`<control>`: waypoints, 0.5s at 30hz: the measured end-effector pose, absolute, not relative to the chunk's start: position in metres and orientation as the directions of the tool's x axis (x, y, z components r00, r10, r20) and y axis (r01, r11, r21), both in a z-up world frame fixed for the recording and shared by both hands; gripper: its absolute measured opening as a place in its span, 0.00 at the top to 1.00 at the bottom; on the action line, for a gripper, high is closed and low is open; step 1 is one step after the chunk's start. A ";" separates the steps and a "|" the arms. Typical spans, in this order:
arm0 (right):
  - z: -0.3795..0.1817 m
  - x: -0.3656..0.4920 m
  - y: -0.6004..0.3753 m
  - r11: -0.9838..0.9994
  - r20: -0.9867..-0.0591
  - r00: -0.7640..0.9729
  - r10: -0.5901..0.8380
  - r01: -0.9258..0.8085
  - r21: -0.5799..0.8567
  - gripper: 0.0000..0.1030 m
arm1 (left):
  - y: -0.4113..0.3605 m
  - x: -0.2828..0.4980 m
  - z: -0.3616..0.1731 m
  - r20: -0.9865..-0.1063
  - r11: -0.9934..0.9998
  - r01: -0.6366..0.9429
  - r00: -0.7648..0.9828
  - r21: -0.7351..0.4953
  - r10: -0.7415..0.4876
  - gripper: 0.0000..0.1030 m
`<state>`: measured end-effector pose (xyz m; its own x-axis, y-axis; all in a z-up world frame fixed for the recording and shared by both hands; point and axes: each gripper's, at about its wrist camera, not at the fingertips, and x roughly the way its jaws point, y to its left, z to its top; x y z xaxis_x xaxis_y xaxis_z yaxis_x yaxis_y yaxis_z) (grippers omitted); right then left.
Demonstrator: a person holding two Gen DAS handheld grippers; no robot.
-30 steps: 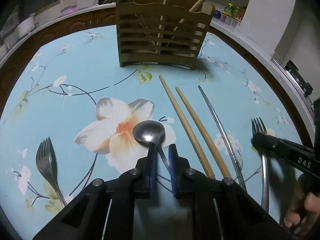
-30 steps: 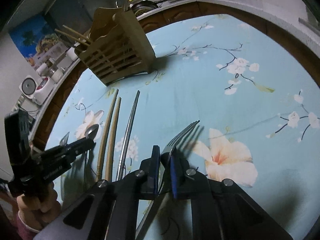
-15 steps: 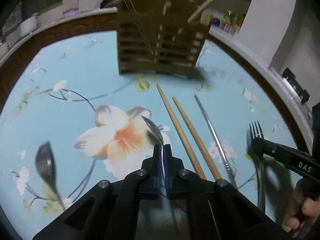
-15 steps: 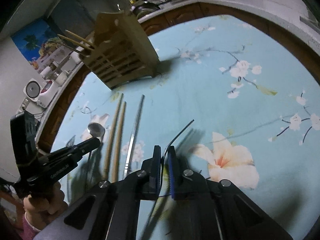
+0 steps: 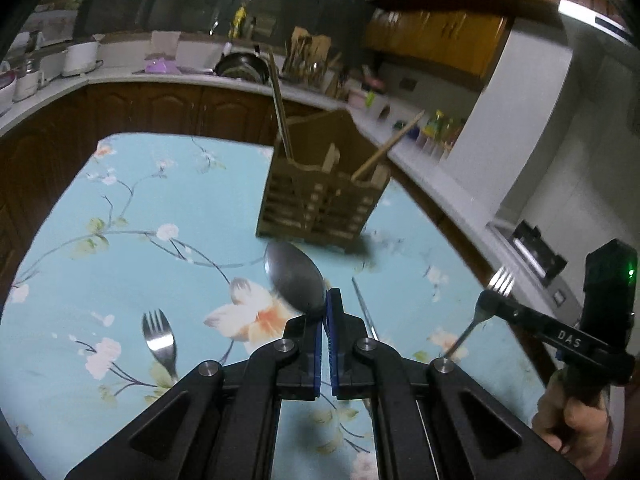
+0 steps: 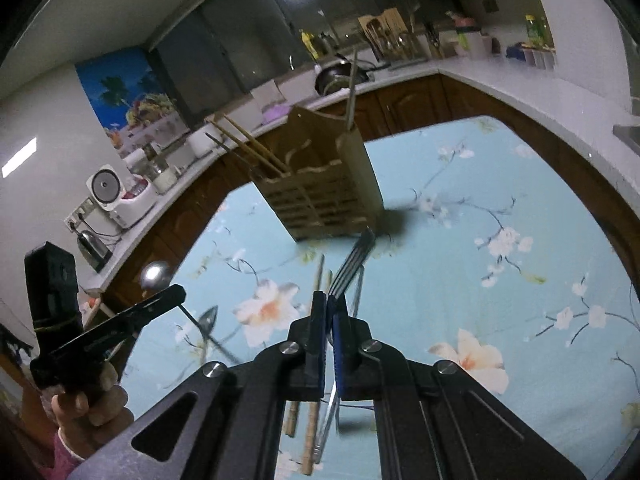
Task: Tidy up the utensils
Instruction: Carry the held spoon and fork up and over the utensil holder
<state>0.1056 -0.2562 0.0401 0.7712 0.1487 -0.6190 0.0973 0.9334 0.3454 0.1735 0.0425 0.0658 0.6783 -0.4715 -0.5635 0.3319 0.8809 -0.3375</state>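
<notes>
My left gripper (image 5: pixel 325 300) is shut on the handle of a steel spoon (image 5: pixel 294 280), held in the air above the table. My right gripper (image 6: pixel 328 304) is shut on a steel fork (image 6: pixel 356 260), also lifted, tines pointing forward. Each gripper shows in the other's view: the right gripper (image 5: pixel 492 306) with its fork (image 5: pixel 500 282), the left gripper (image 6: pixel 176 292) with its spoon (image 6: pixel 154 274). A slatted wooden utensil holder (image 5: pixel 320 196) (image 6: pixel 324 192) stands ahead of both, with chopsticks sticking out of it. A second fork (image 5: pixel 160 340) lies on the cloth at the left.
The table wears a blue floral cloth (image 5: pixel 120 248). Two wooden chopsticks (image 6: pixel 308 440) and a thin metal utensil (image 5: pixel 362 308) lie on it under the grippers. A counter (image 5: pixel 180 76) with pots and jars curves round the table. A hand (image 5: pixel 568 420) holds the right gripper.
Both grippers closed on their utensils, the left on the spoon and the right on the fork, then rose off the cloth with them and tipped up towards the holder.
</notes>
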 end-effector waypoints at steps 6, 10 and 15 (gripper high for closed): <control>0.055 0.109 -0.253 0.937 -0.582 0.801 0.141 0.082 0.339 0.97 | 0.055 0.159 0.075 -0.525 0.884 0.324 0.714 -0.337 -0.462 0.99; 0.062 0.111 -0.257 0.936 -0.563 0.815 0.136 0.079 0.342 0.97 | 0.057 0.157 0.080 -0.512 0.885 0.325 0.725 -0.334 -0.460 0.99; 0.067 0.118 -0.262 0.937 -0.548 0.826 0.133 0.075 0.341 0.97 | 0.056 0.161 0.085 -0.504 0.889 0.326 0.736 -0.322 -0.453 0.99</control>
<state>0.1183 -0.2618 0.0668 0.8261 0.1334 -0.5476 0.0745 0.9372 0.3408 0.1606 0.0558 0.0855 0.7358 -0.4525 -0.5038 0.3258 0.8887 -0.3225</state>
